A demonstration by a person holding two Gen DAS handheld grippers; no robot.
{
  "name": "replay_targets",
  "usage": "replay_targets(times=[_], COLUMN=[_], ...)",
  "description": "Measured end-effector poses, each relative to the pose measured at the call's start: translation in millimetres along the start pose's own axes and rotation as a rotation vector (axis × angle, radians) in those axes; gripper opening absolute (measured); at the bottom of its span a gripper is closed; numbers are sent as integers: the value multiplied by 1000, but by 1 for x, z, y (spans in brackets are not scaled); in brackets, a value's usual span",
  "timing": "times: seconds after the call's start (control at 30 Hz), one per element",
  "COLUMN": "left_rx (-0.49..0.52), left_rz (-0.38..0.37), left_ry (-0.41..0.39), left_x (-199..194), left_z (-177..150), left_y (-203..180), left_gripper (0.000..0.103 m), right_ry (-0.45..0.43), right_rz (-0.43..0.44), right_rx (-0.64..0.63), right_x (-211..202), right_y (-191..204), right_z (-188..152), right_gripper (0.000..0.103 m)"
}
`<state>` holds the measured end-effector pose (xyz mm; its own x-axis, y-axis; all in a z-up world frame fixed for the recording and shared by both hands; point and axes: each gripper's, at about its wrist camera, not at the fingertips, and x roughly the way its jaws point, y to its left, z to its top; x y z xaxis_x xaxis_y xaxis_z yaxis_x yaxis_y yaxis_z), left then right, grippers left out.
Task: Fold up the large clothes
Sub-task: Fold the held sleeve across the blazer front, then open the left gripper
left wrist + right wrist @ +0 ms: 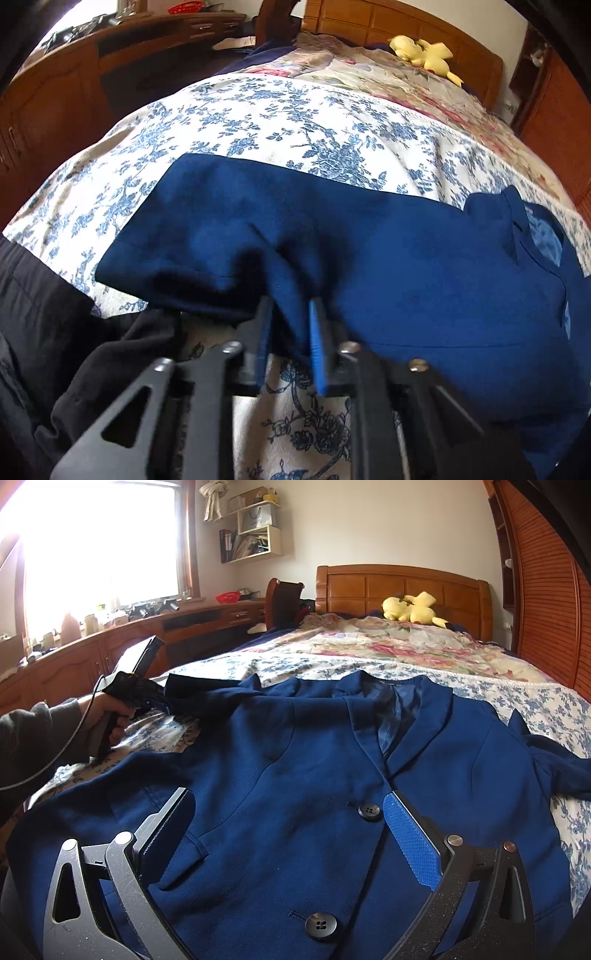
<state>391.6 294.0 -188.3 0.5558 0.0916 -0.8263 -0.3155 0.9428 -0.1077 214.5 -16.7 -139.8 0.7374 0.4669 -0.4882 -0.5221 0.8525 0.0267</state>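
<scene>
The left gripper is closed narrowly on a fold of the jacket sleeve, with dark blue cloth pinched between its fingers. The sleeve extends sideways from the navy jacket and lies over the blue floral bedspread. The right gripper is spread wide and holds nothing; its fingers hover over the jacket front, one on each side of the upper button, with the lower button nearer the camera. The jacket lies front-up across the bed, collar toward the wooden headboard. A yellow plush toy rests near the headboard. A wooden desk runs under the window.
</scene>
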Motion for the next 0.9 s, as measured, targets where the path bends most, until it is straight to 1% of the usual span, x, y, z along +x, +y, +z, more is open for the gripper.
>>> replay_targets(times=[0.03,0.1,0.2,0.23,0.3,0.37,0.47,0.53,0.6,0.7,0.77,0.83,0.9], left_rx=[23,55,122,138,161,193,233,263,298,354,369,372,382], left_rz=[16,31,55,35,-21,-51,-113,-137,-189,-239,-276,-281,-326], left_ry=[-2,-26,-129,-162,-201,-246,-284,-315,-331,-357,-367,-374,-351], left_x=[-5,-20,-63,-81,-107,-135,-167,-187,-205,-233,-248,-259,-265], left_z=[0,1,1,0,-1,-7,-16,-23,-29,-46,-58,-68,-82], left_y=[-4,-12,-36,-47,-65,-89,-120,-140,-159,-186,-198,-204,-207], left_gripper=[2,1,1,1,1,1,1,1,1,2,2,2,2], right_ry=[-1,-3,0,2,8,18,28,28,24,18,9,2,-3], right_rz=[-1,-4,-10,-13,-23,-39,-58,-67,-100,-133,-155,-172,-186], right_rx=[-1,-4,-11,-13,-15,-18,-20,-25,-36,-9,15,29,39], right_x=[0,-1,1,1,1,-1,-18,-36,-53,-79,-97,-110,-121], right_y=[0,0,1,2,3,4,4,1,-2,-15,-24,-30,-34], right_z=[0,0,0,1,1,3,3,1,-3,-9,-13,-15,-16], right_gripper=[103,103,103,103,103,103,103,103,103,103,103,103,103])
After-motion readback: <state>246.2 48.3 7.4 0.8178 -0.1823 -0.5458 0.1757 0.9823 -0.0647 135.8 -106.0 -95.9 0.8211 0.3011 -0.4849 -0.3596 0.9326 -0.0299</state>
